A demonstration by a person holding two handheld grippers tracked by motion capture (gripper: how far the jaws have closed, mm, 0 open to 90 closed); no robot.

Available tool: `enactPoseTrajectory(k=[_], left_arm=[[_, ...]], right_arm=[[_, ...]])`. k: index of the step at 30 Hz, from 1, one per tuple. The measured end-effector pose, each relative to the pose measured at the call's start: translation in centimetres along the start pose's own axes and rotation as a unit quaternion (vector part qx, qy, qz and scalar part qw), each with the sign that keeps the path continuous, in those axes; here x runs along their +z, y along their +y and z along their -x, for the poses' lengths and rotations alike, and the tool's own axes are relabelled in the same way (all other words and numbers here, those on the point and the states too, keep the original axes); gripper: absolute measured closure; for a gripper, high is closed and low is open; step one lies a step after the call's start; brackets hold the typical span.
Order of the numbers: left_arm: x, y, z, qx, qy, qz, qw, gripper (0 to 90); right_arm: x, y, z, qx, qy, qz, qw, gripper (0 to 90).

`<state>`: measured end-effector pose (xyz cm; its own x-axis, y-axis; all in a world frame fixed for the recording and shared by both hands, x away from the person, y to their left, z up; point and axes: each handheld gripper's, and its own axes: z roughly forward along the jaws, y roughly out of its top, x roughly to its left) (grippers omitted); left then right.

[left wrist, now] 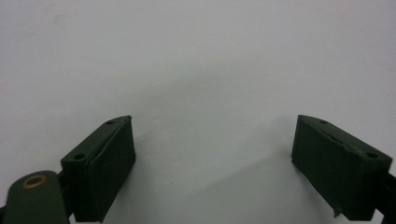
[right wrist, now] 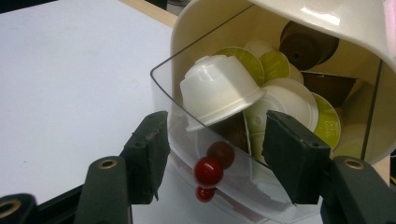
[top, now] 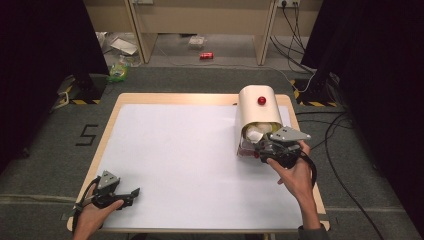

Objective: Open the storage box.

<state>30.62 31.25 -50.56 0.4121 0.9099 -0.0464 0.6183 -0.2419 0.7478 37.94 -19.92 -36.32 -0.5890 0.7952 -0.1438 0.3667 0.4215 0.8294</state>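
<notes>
Your right gripper's (right wrist: 212, 154) fingers (right wrist: 148, 151) stand narrowed astride the clear drawer's (right wrist: 187, 126) red knob (right wrist: 208, 171), not yet pinching; grip that small, slick knob squarely, since the thin plastic flexes.

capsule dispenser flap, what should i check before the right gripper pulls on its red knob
1. Flap knob lies between the right gripper jaws: ok.
2. Pads pressing on the flap knob: not ok, there is a gap on each side.
3. White capsule leans on the clear flap rim and might tip out: not ok.
4. Left gripper is open over the bare white sheet, out of the way: ok.
5. Dispenser fixed against sliding: cannot tell.
</notes>
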Motion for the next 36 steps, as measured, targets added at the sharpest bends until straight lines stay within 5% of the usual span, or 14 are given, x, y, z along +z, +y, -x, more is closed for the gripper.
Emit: enactPoseTrajectory(k=[36], left_arm=[[0.0, 0.0, 0.0, 0.0, 0.0, 0.0, 1.0, 12.6]], right_arm=[[-2.3, -1.7, -1.6, -0.019, 0.015, -0.011, 0.9997, 42.1]])
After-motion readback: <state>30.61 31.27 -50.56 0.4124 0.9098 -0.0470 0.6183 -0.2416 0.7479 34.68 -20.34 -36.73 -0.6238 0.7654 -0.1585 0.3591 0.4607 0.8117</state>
